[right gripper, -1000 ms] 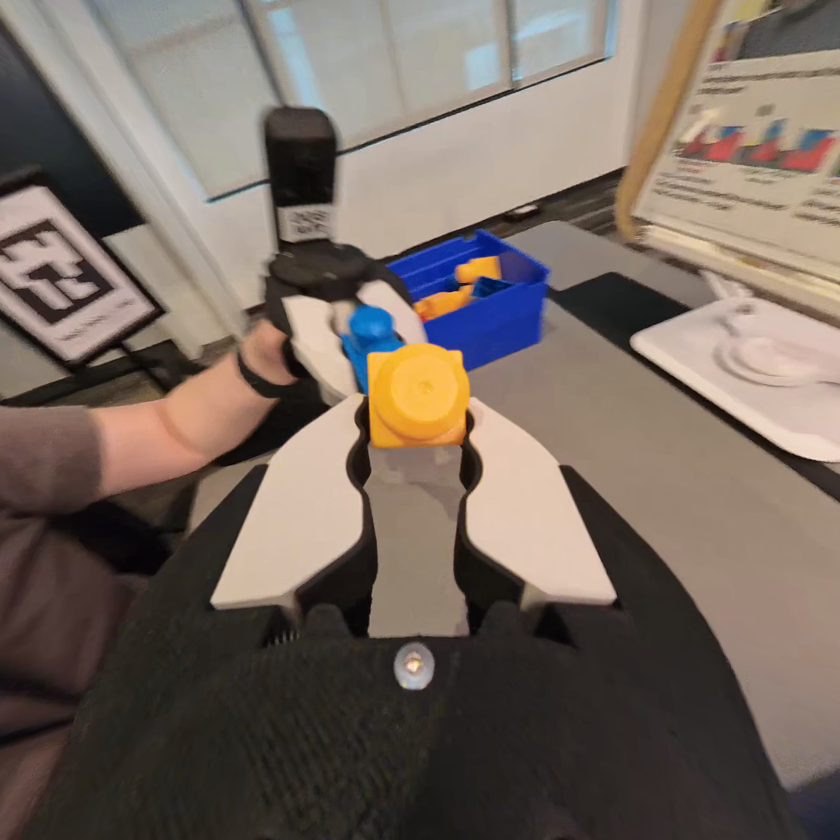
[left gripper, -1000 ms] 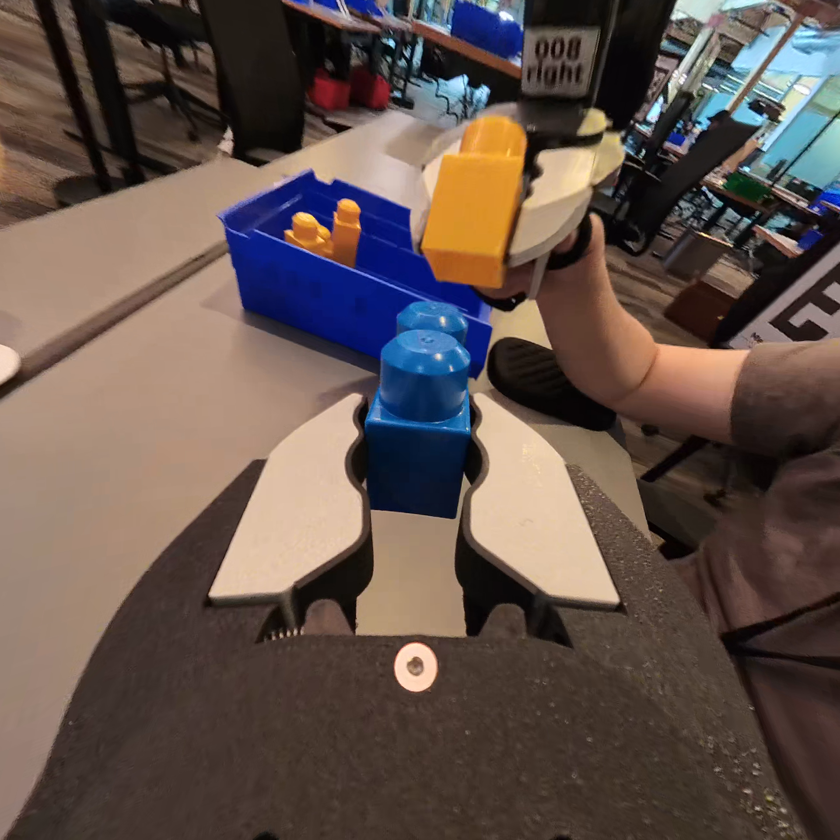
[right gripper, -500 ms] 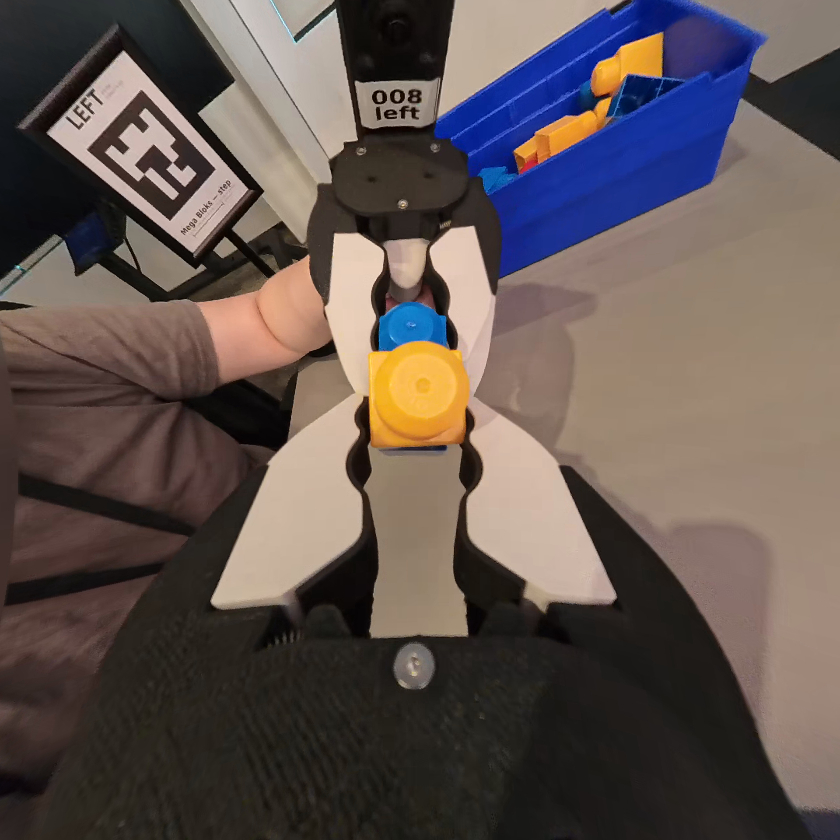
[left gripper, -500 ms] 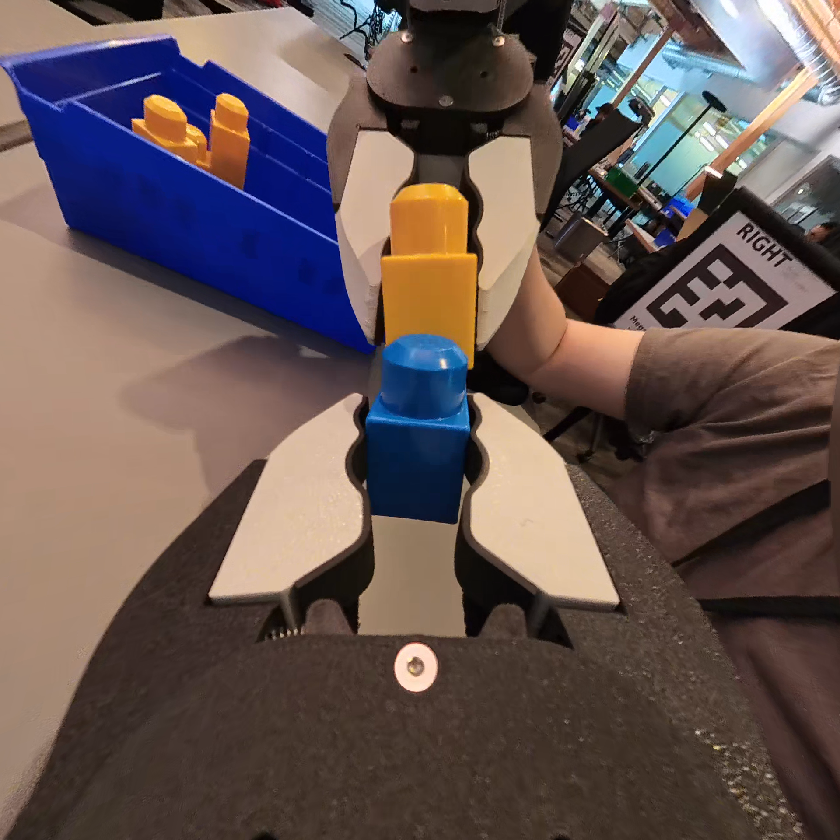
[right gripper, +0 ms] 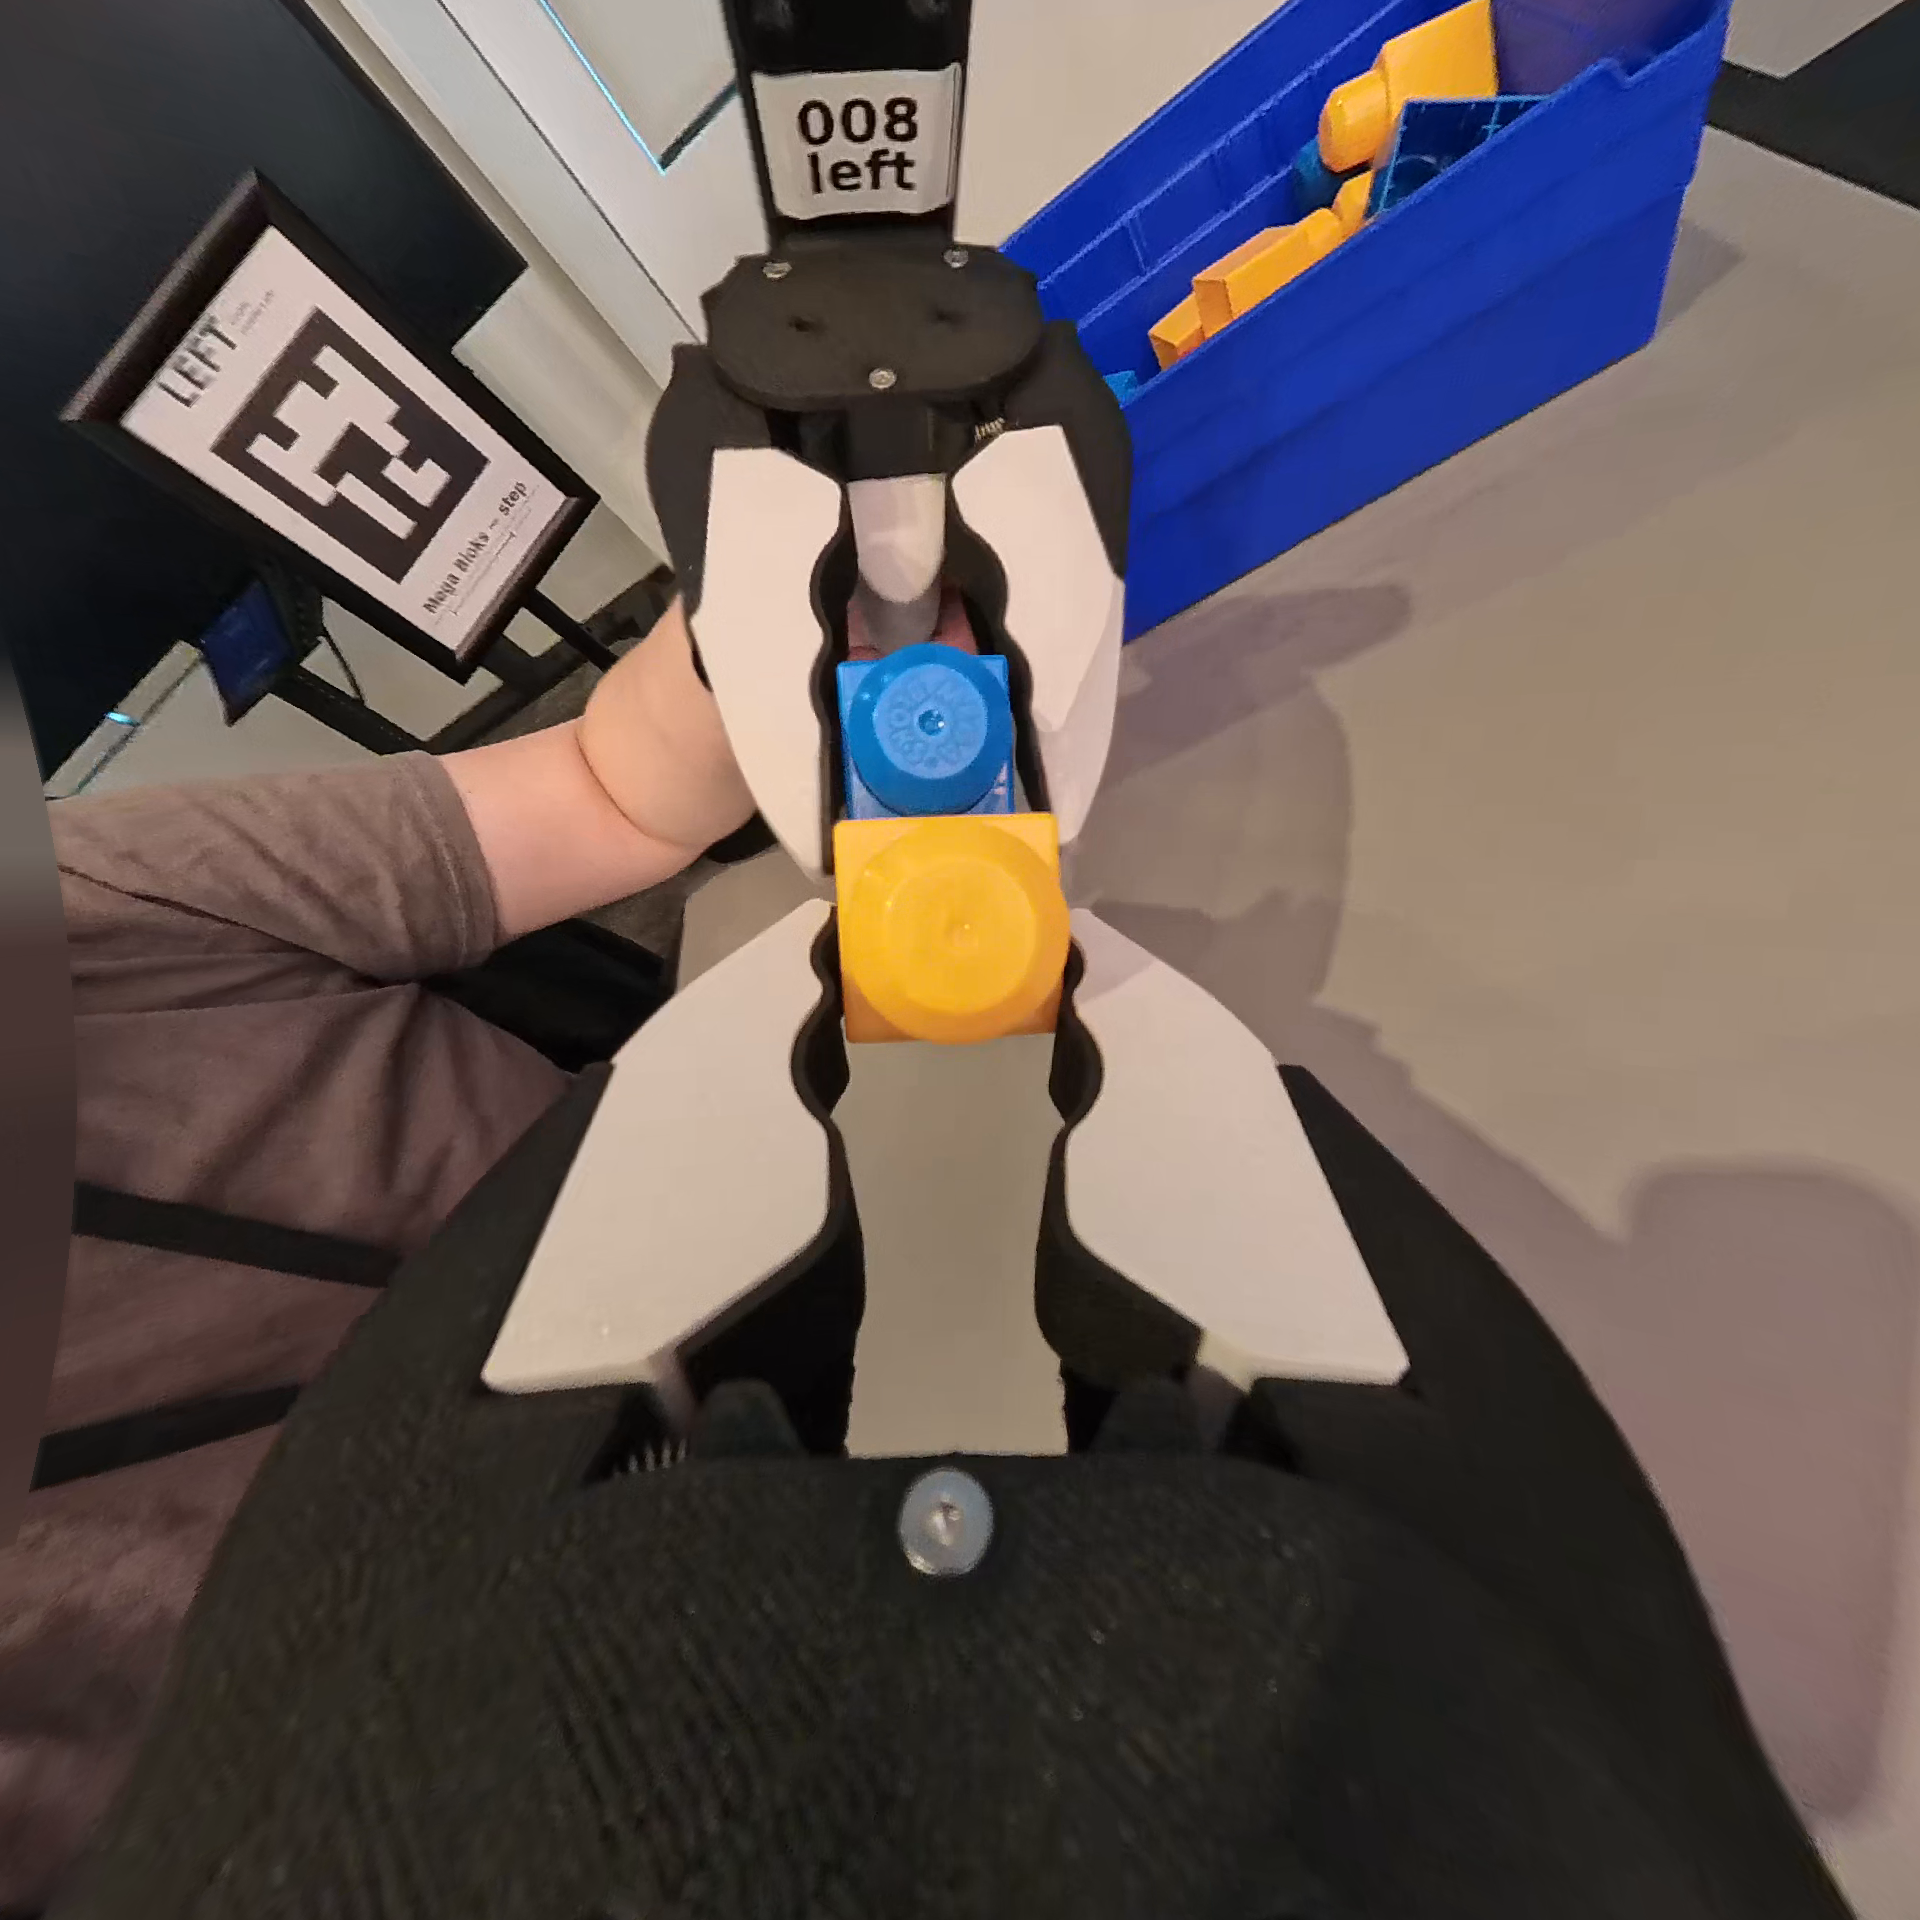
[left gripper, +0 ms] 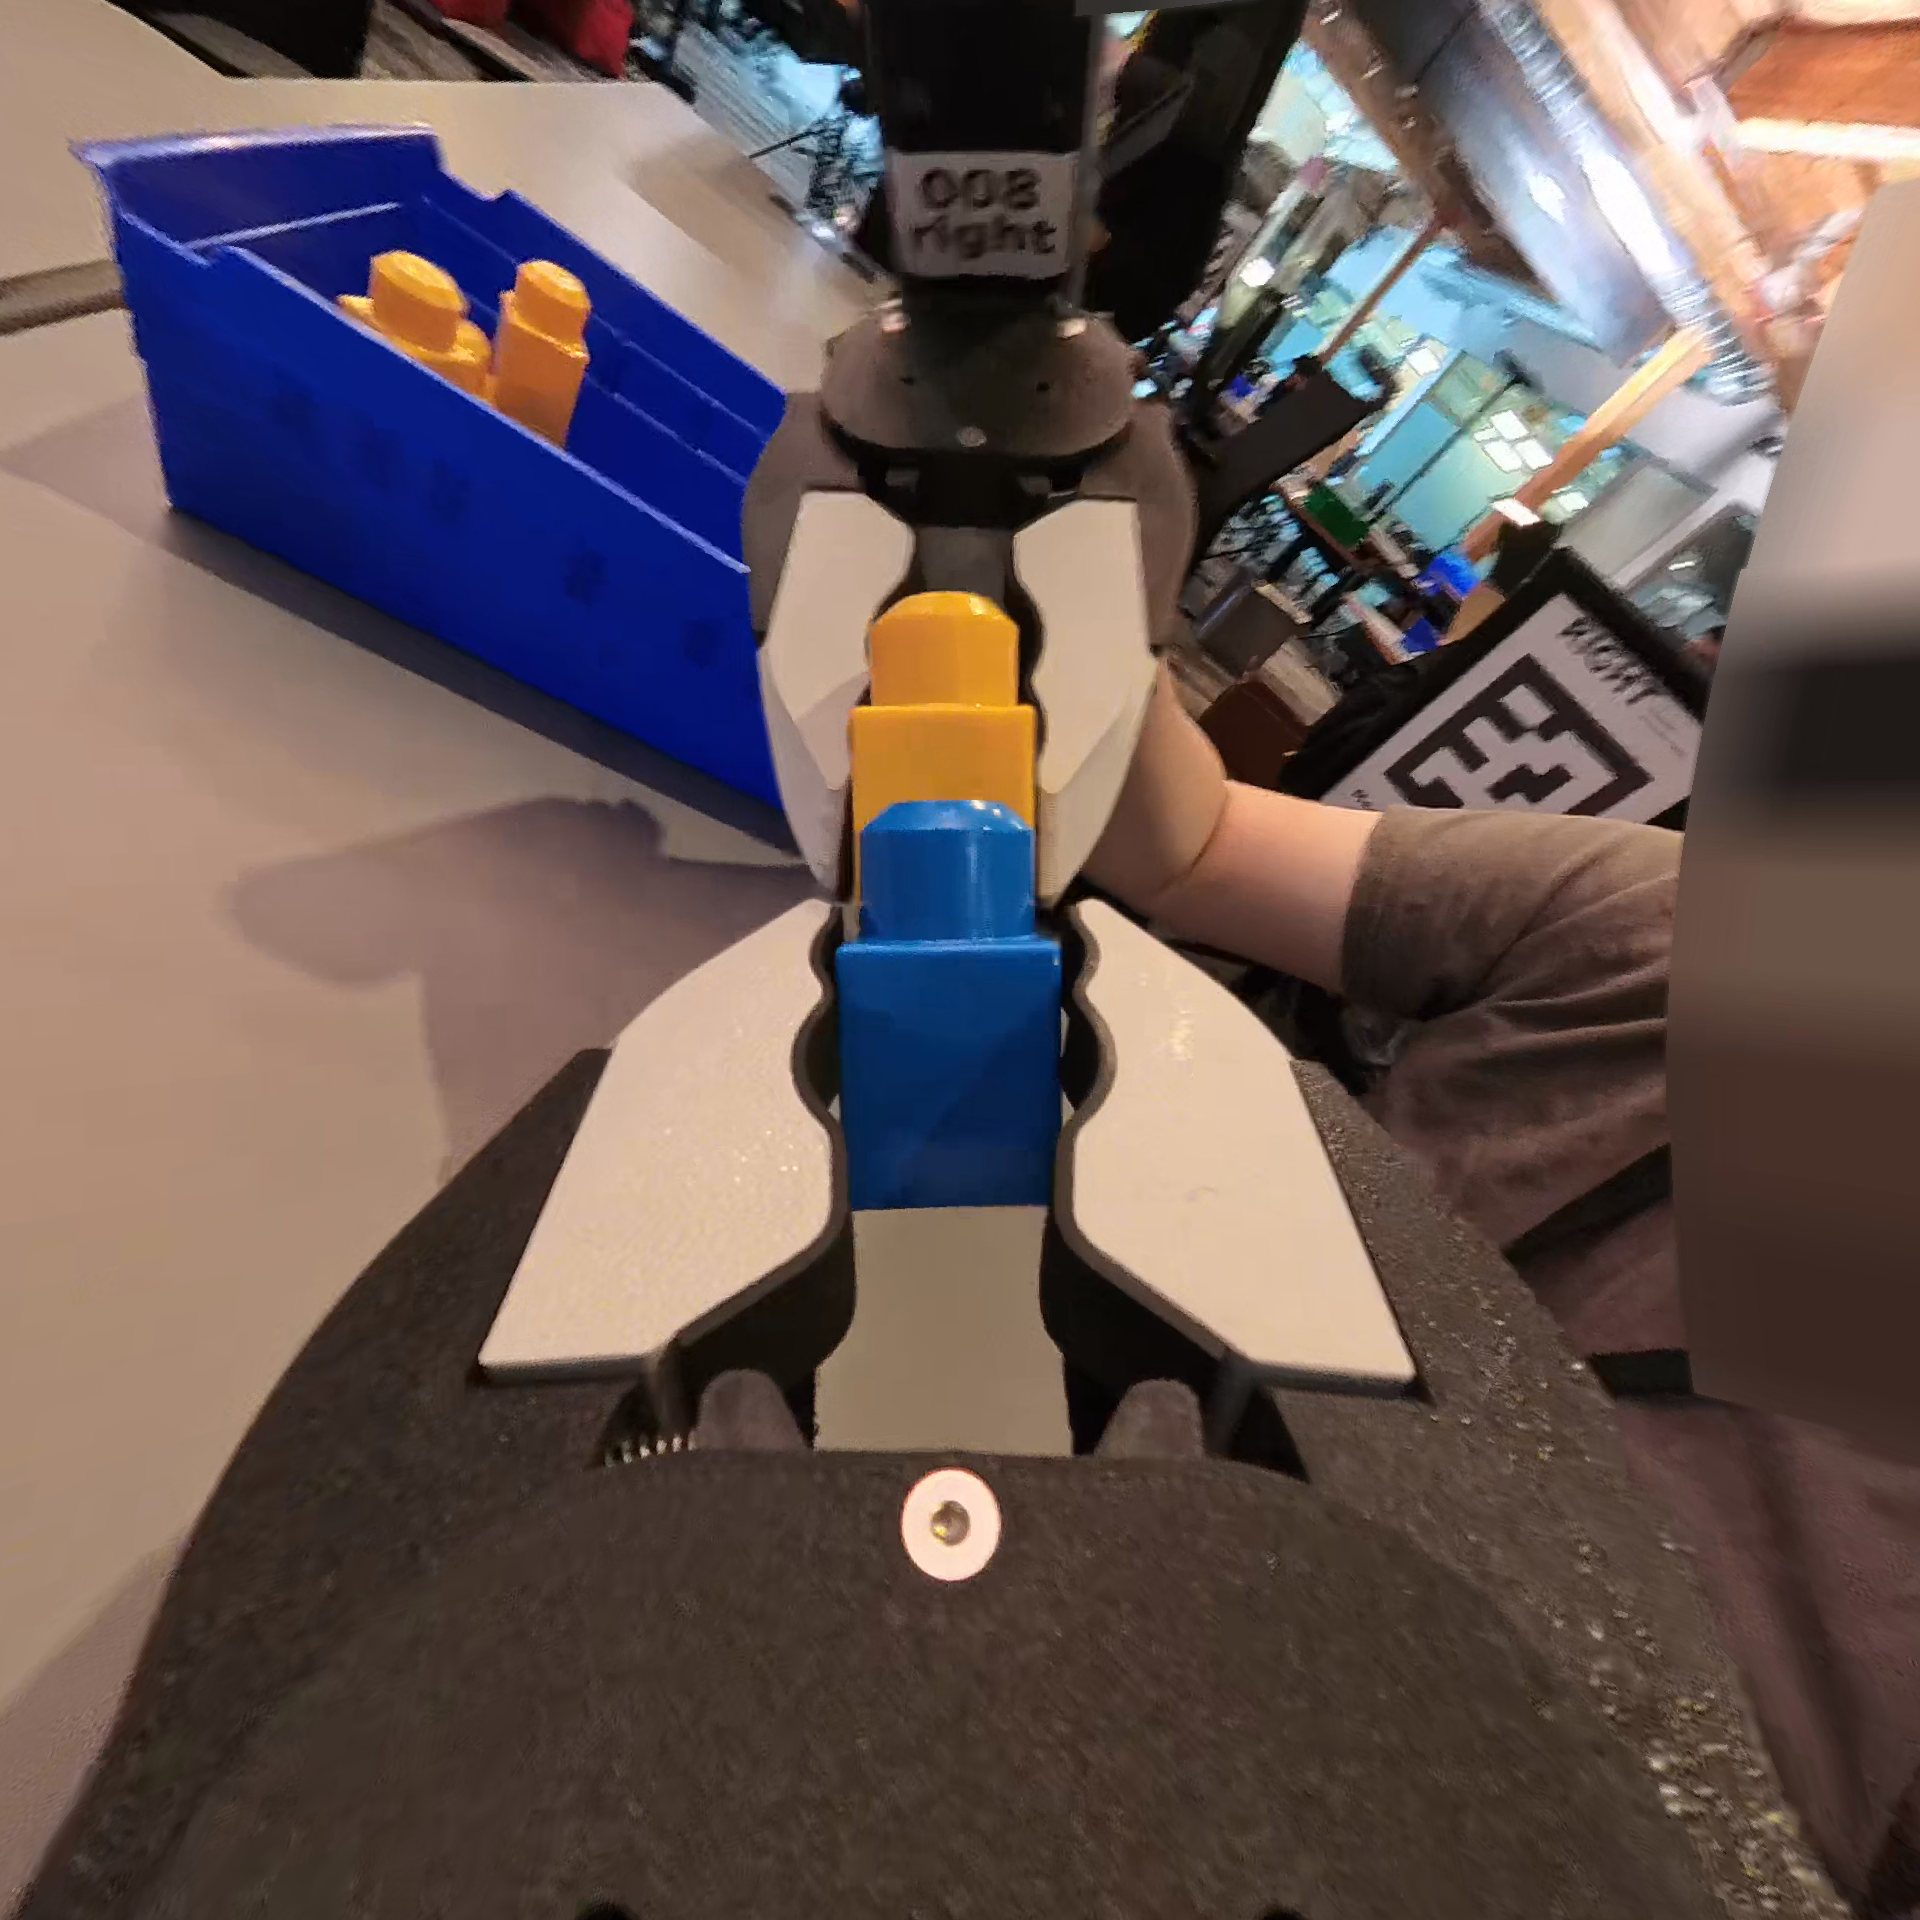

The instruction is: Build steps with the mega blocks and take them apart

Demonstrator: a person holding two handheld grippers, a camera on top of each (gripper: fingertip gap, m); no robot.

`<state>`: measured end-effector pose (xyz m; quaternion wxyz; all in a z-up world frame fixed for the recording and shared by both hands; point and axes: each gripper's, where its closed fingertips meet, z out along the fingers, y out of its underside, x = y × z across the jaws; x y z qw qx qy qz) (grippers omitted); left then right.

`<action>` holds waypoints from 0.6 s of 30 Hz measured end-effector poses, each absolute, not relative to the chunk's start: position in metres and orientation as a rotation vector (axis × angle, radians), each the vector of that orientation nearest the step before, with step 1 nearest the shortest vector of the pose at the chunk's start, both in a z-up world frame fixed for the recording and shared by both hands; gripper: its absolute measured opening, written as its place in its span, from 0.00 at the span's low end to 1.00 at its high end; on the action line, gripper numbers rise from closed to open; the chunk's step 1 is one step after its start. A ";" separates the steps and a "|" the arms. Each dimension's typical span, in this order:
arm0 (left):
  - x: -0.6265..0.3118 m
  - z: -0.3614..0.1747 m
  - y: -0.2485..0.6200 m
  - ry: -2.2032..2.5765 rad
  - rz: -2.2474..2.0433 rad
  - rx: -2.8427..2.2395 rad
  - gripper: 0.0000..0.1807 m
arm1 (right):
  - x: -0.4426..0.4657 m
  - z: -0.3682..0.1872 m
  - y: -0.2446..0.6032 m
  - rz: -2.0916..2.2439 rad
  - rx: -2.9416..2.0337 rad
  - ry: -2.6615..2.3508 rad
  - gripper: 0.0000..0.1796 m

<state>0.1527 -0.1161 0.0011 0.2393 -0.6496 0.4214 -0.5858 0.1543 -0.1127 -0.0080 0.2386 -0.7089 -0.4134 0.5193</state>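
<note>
Above a grey bench (left gripper: 208, 987), two hand-held grippers meet nose to nose, each clamped on a single-stud plastic building block. The left gripper (left gripper: 948, 935), its pale grey fingers (left gripper: 707, 1143) closed narrowly against both sides, holds a blue block (left gripper: 948, 1081) with the round stud pointing away from its camera. The right gripper (left gripper: 951, 831) faces it, fingers pinched on a yellow-orange block (left gripper: 940, 748); in the left wrist view the blue stud overlaps the yellow block's lower edge, and whether the two touch cannot be told.

From the right wrist view, the yellow-orange block (right gripper: 951, 925) sits between the right gripper's (right gripper: 951, 935) fingertips, stud toward the lens, with the blue block (right gripper: 925, 727) directly behind it in the left gripper (right gripper: 925, 821).

A blue plastic bin (left gripper: 436, 520) stands on the bench toward its far edge, holding more yellow-orange blocks (left gripper: 468, 332). A bare forearm (left gripper: 1226, 862) in a grey-brown sleeve (left gripper: 1507, 935) extends behind the right gripper. Framed black-and-white marker signs (right gripper: 322, 447) stand beyond the bench.
</note>
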 end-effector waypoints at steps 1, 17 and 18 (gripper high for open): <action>0.152 0.006 -0.119 1.151 -1.664 -1.754 0.22 | 0.154 -0.006 -0.114 1.468 -1.932 -1.123 0.21; 0.161 -0.037 -0.125 1.379 -1.373 -1.874 0.23 | 0.161 -0.019 -0.111 1.363 -1.975 -1.208 0.21; 0.162 -0.034 -0.125 1.376 -1.363 -1.856 0.23 | 0.162 -0.017 -0.112 1.351 -1.967 -1.211 0.21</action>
